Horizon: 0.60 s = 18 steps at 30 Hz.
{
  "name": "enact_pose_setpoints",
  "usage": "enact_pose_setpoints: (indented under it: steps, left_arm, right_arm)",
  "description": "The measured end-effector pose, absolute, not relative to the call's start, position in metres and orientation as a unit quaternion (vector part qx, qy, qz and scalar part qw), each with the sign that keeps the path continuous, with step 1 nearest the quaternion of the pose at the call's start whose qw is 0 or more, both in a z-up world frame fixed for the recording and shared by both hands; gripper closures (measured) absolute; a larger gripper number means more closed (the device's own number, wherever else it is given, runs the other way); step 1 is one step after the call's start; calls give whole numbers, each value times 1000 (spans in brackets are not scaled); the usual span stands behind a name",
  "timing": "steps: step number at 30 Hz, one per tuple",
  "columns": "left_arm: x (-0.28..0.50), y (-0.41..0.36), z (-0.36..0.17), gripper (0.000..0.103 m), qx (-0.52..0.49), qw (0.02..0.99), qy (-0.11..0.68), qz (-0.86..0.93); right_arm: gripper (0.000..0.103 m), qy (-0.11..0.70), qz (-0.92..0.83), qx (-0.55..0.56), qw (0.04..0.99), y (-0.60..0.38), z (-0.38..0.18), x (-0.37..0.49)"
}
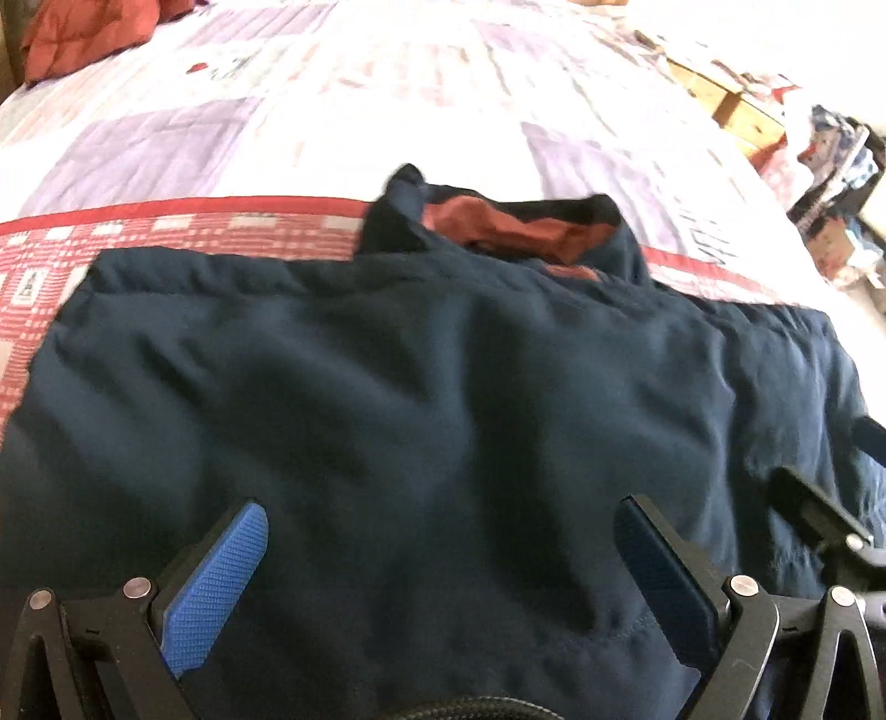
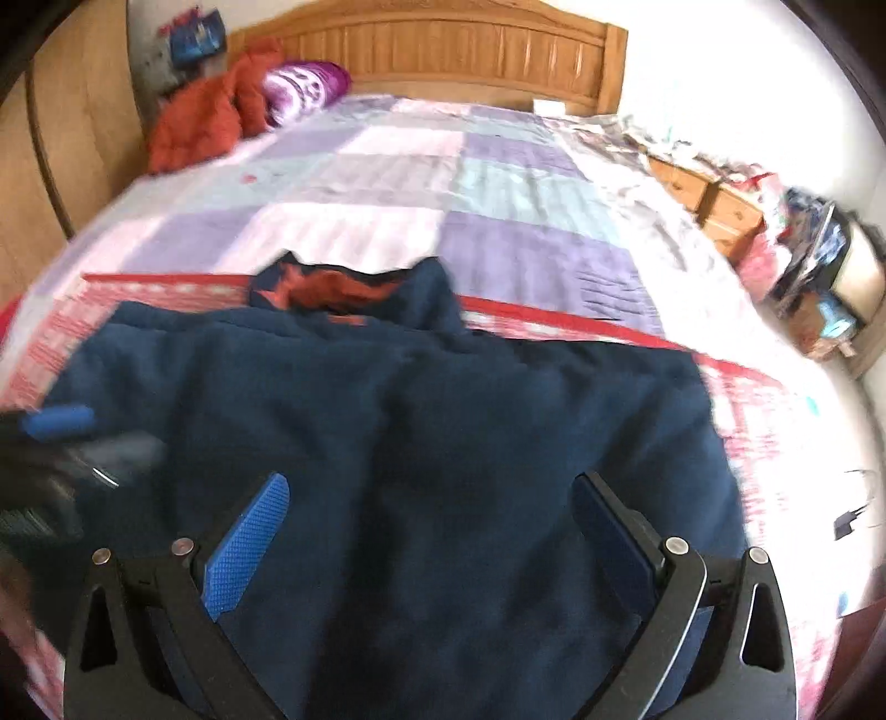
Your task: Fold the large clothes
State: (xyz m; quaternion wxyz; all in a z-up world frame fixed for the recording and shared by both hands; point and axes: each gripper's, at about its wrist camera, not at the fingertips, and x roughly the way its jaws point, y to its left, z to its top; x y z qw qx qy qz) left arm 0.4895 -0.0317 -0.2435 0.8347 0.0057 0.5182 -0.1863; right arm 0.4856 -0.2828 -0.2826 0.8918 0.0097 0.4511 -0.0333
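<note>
A large dark navy jacket [image 1: 432, 376] with a rust-red collar lining [image 1: 498, 221] lies spread on the bed near its foot end; it also shows in the right wrist view [image 2: 421, 421]. My left gripper [image 1: 440, 515] is open and empty, hovering just over the jacket's lower part. My right gripper [image 2: 429, 493] is open and empty, also low over the jacket. The left gripper's blue fingertip [image 2: 58, 421] shows at the left edge of the right wrist view. The right gripper's black body [image 1: 819, 515] shows at the right edge of the left wrist view.
The bed has a purple and white patchwork quilt [image 2: 421, 183] with a red checked border [image 1: 194, 232]. An orange-red garment [image 2: 205, 122] and a purple pillow [image 2: 304, 88] lie near the wooden headboard [image 2: 459, 50]. A wooden nightstand [image 2: 714, 199] and cluttered items [image 2: 825, 277] stand at right.
</note>
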Motion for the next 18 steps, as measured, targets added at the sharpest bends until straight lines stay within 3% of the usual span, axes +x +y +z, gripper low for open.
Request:
enact_pose_setpoints:
  steps: [5, 10, 18]
  left_arm:
    - [513, -18, -269, 1, 8, 835, 527, -155]
    - [541, 42, -278, 0, 38, 846, 516, -127]
    - [597, 154, -304, 0, -35, 820, 570, -34]
  right_arm:
    - [0, 494, -48, -71, 865, -279, -320, 509]
    - [0, 495, -72, -19, 866, -371, -325, 511]
    - [0, 526, -125, 35, 841, -484, -326, 505]
